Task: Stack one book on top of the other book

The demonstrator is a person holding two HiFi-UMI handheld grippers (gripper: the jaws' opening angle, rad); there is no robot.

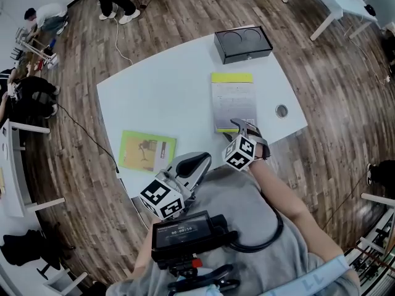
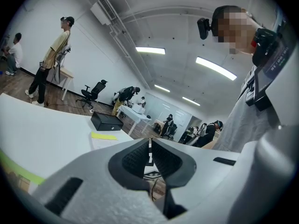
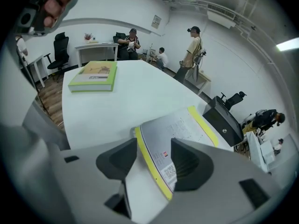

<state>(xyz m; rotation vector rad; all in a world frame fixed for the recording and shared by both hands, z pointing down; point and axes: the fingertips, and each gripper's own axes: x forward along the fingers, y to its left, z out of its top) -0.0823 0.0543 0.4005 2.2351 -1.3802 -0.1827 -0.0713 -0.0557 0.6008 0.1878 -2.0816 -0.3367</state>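
Observation:
A grey-white book with a yellow band [image 1: 233,100] lies flat near the right front edge of the white table [image 1: 166,85]. A green book [image 1: 147,151] lies at the front left. My right gripper [image 1: 242,127] points steeply down at the near edge of the grey-white book [image 3: 175,129]. Its jaws stand open around that edge, with a gap on the left side [image 3: 154,160]. The green book [image 3: 93,76] shows farther along the table in that view. My left gripper [image 1: 196,162] hovers by the table's front edge, shut on nothing [image 2: 149,155].
A black box [image 1: 242,44] sits at the table's far edge, beyond the grey-white book. A round cable hole [image 1: 281,110] is right of that book. People and other desks stand around on the wooden floor.

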